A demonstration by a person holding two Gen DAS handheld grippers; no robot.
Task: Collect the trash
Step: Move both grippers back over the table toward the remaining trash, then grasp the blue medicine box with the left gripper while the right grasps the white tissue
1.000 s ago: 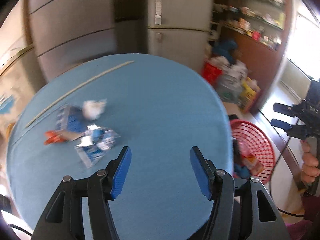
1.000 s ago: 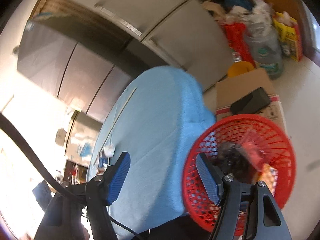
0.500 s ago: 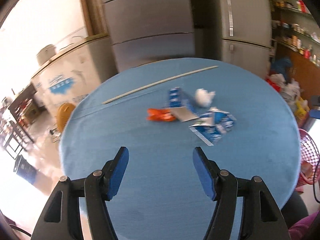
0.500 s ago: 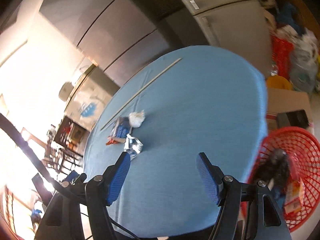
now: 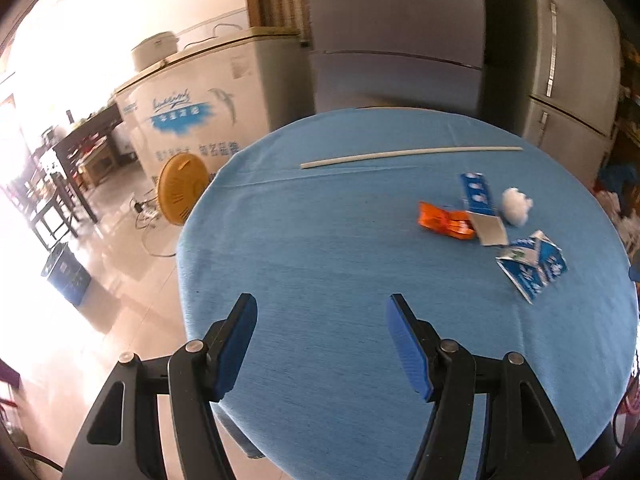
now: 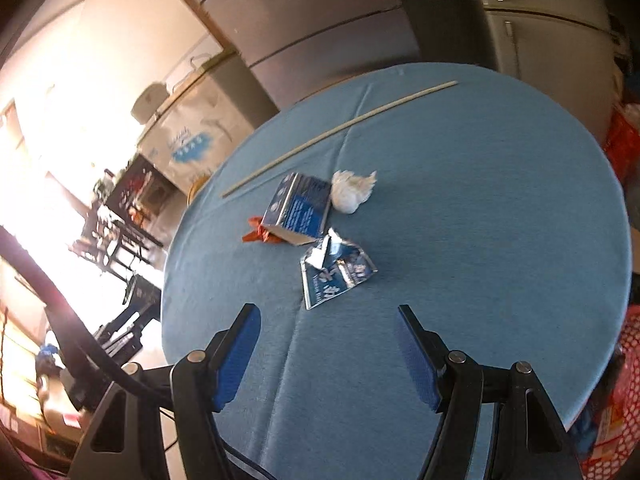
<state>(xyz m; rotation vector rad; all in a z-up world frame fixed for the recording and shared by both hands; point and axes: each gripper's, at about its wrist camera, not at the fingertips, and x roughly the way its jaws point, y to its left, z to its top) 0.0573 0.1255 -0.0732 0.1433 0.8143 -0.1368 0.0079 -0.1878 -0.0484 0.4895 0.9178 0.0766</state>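
2 wrist views, shared blue table (image 5: 320, 248)

Beside the long stick (image 6: 340, 130) on your surface (image 6: 480, 240) you have four trash items: one blue carton (image 6: 298, 210), one white wad (image 6: 352, 192), one orange wrapper (image 5: 444, 220), one flattened blue pack (image 6: 336, 274).
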